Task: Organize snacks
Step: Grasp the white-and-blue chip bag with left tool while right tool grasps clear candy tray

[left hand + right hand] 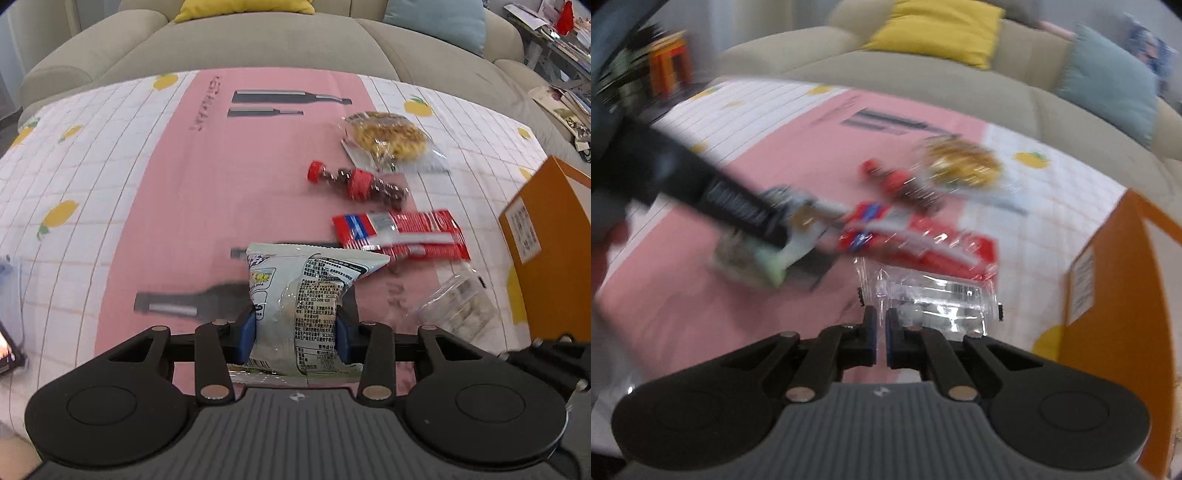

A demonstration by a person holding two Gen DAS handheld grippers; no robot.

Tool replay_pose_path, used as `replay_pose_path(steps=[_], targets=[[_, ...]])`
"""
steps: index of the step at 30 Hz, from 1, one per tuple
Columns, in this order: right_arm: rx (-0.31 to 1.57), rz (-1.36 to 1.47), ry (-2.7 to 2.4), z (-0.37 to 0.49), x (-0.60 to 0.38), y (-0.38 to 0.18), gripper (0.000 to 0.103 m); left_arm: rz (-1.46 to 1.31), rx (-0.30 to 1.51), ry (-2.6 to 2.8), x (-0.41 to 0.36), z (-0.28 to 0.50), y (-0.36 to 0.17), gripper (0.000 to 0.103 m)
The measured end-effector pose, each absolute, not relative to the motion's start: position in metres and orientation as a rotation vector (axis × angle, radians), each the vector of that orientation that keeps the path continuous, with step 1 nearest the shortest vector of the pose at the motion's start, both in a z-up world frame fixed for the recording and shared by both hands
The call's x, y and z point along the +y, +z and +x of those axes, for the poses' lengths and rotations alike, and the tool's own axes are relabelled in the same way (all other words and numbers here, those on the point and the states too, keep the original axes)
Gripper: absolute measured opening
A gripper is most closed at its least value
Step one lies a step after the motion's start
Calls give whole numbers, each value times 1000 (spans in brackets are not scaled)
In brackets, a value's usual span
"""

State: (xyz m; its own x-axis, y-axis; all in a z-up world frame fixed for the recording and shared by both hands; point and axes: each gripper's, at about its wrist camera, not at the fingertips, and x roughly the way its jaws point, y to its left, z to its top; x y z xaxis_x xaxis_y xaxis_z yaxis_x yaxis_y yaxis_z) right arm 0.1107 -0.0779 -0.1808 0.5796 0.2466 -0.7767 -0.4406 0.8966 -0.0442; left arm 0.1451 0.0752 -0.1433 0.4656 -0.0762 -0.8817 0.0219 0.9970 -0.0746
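While your left gripper (295, 334) clamps its blue pads on a pale, puffed foil snack bag printed with small text (306, 295), you hold that bag above the pink bottle-print mat (177, 192). Your right gripper (881, 338) stands closed, its pads pinching an edge of a clear crinkled plastic packet of pale pieces (934, 299). Items lying on the mat: a red foil wrapper pack (402, 234); a small clear bottle of dark beads with red cap and band (358, 182); a clear bag of yellow noodle snack (391, 138). An orange cardboard box (546, 236) stands at right; you cannot see its contents.
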Motion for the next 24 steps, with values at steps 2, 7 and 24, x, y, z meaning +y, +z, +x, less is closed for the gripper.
replay_pose_path(steps=[2, 7, 24], targets=[[882, -265, 428, 99, -79, -186, 1, -60, 1092, -68, 76, 136, -144, 47], [904, -315, 437, 83, -86, -184, 4, -26, 1094, -71, 70, 121, -146, 47], [1100, 136, 73, 119, -112, -188, 75, -93, 1107, -57, 81, 127, -154, 62]])
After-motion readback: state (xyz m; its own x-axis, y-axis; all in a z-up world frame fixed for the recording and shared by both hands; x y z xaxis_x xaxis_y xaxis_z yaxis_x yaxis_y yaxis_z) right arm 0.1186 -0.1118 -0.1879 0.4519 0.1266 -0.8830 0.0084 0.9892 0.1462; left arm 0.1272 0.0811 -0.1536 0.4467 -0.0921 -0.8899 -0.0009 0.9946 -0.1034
